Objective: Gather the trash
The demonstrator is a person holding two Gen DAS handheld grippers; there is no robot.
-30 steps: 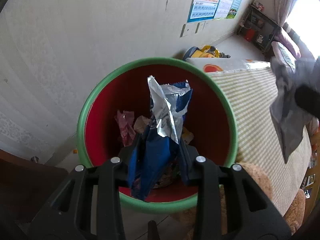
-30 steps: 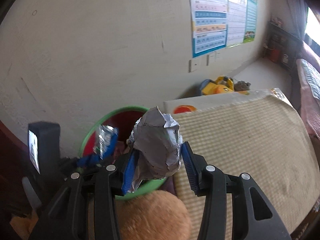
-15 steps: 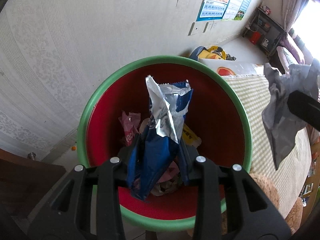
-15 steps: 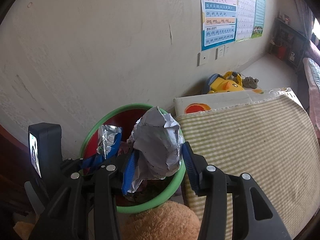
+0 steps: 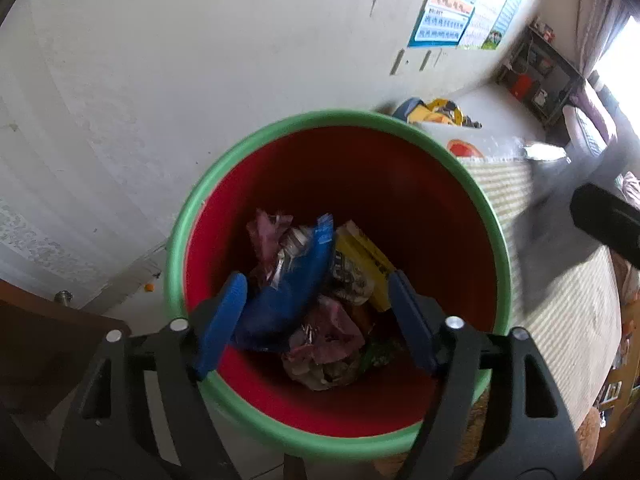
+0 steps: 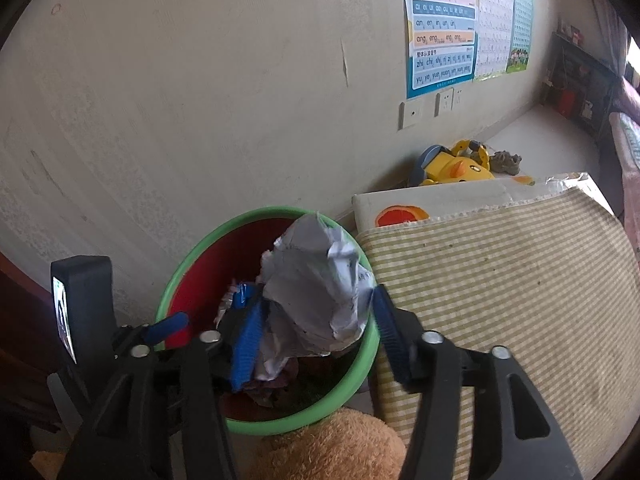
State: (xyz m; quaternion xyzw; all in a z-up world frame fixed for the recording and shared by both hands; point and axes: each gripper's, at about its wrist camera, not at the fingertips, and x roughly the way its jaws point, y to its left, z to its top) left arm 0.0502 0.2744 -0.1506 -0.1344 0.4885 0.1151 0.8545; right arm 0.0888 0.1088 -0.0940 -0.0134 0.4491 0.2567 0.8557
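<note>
My bin [image 6: 362, 364] stands against the wall [image 6: 200, 100], the mat-covered bed [image 6: 500, 280] to its right, wrappers [image 5: 320, 320] lying inside it.

One round bin with a green rim and red inside [image 5: 432, 184], holding one blue foil snack wrapper [image 5: 288, 292], one yellow packet [image 5: 364, 256], two pink crinkled wrappers [image 5: 266, 236]. One crumpled grey-white paper wrapper [image 6: 320, 284]; two black claws with blue pads, left [image 5: 316, 320] and right [image 6: 316, 332]. Two wall posters [image 6: 440, 28], three white wall sockets [image 6: 411, 114], one yellow toy [image 6: 456, 166].
</note>
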